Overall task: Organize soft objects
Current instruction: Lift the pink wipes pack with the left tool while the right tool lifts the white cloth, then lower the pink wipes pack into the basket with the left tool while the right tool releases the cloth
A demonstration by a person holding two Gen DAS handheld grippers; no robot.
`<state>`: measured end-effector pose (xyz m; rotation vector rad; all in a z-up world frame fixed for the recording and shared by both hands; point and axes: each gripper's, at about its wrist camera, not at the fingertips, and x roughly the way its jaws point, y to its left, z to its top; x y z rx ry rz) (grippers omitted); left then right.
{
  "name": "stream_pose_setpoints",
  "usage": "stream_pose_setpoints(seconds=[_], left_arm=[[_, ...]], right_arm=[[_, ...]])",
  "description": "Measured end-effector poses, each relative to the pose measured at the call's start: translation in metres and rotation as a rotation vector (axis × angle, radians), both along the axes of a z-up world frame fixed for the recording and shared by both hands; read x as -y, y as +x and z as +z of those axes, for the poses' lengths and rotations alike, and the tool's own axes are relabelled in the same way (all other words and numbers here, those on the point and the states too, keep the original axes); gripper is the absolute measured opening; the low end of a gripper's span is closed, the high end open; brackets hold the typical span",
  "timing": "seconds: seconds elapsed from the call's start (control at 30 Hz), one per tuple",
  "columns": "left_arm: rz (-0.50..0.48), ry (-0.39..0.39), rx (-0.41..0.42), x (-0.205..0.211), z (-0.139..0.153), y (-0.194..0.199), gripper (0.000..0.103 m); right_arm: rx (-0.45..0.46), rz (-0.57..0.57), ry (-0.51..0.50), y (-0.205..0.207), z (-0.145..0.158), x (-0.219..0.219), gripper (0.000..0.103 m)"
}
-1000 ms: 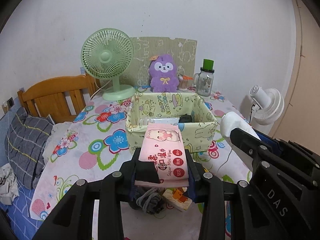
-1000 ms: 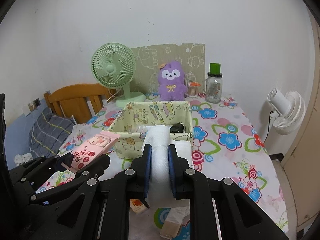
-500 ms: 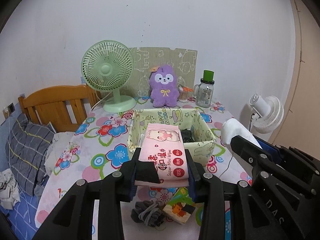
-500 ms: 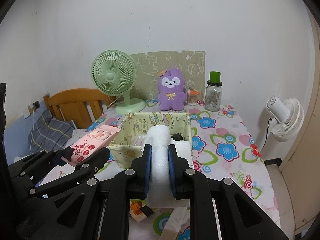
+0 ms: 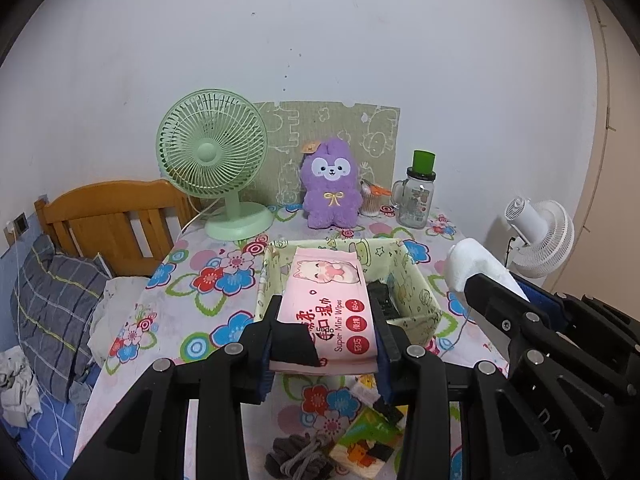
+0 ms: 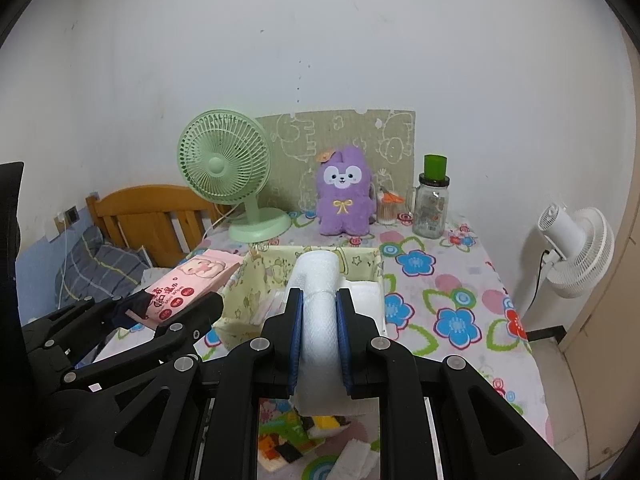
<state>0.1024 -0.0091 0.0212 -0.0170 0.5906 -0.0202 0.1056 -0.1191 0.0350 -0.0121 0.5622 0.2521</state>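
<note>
Left gripper [image 5: 325, 326] grasps wipes pack [image 5: 326, 308]; right gripper [image 6: 320, 326] clenches white roll [image 6: 319, 312].

Black linkage arms [image 5: 192, 408] — silver screws, blue-lined jaws, "DAS" lettering.

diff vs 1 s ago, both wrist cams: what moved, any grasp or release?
Both grippers rose and pulled back: the yellow fabric box sits lower and smaller in each view, with more tabletop clutter showing beneath. No grasp or release. The left gripper stays clamped on the pink wipes pack, the right gripper on the white towel roll. Green fan and purple plush did not move.
</note>
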Motion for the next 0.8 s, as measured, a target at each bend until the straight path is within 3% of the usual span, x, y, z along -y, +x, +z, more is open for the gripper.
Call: stream_pose_setpoints(seconds=[0.43, 0.8], left_arm=[[0.012, -0.007, -0.011, -0.008, -0.004, 0.043, 0.039], [0.016, -0.011, -0.061, -0.014, -0.026, 0.086, 0.039]], right_arm=[[-0.011, 0.022, -0.005, 0.047, -0.004, -0.007, 0.02], [-0.047, 0.037, 0.0, 0.088, -0.018, -0.01, 0.02]])
